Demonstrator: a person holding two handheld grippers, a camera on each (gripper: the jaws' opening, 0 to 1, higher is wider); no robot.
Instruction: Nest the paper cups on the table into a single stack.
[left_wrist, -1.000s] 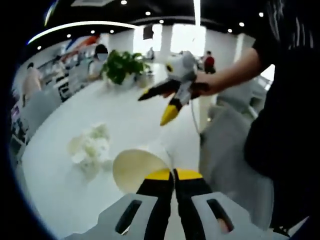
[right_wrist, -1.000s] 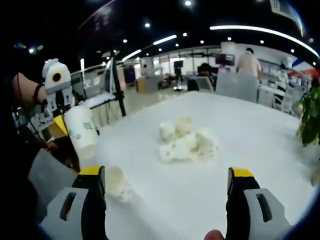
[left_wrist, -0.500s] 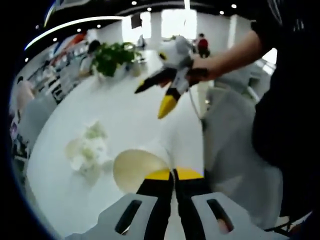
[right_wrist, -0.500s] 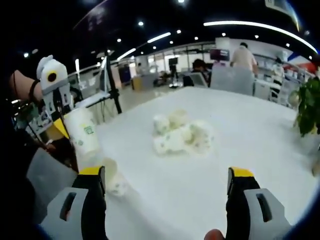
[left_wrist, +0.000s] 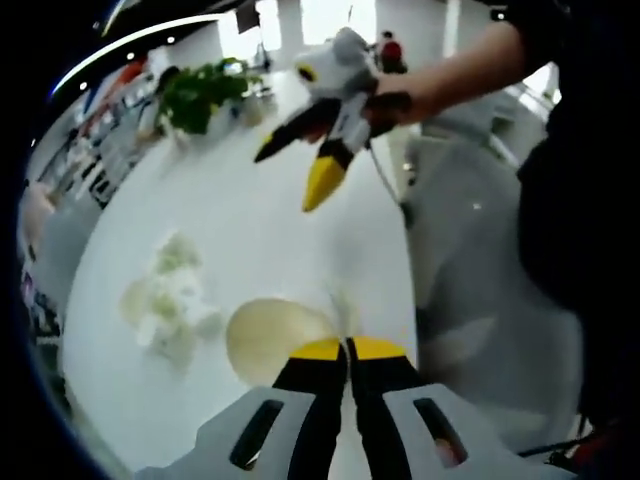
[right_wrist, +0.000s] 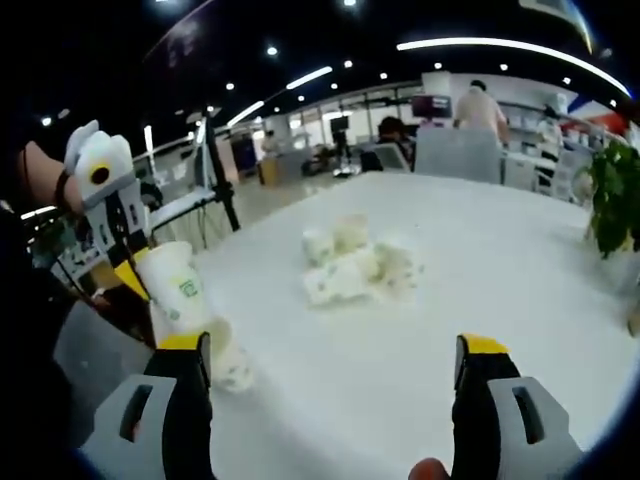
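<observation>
My left gripper (left_wrist: 347, 348) is shut on the rim of a white paper cup (left_wrist: 273, 340), whose open mouth faces the camera. In the right gripper view the same left gripper (right_wrist: 133, 270) holds that cup (right_wrist: 176, 297) tilted, base down, close over a lone cup (right_wrist: 231, 366) lying on its side near the table's edge. A pile of several printed paper cups (right_wrist: 355, 266) lies mid-table, the same pile (left_wrist: 165, 300) showing left of the held cup. My right gripper (right_wrist: 330, 365) is open with nothing between its jaws. A hand holds this right gripper (left_wrist: 290, 172) above the table.
The round white table (right_wrist: 500, 290) has a potted plant (right_wrist: 612, 195) at its far side. A grey chair (left_wrist: 470, 250) and the person's dark clothing stand beside the table edge. People, desks and a tripod (right_wrist: 222, 165) fill the room behind.
The left gripper has carried its cup downward to just above the lone cup at the table's edge. The right gripper stays open.
</observation>
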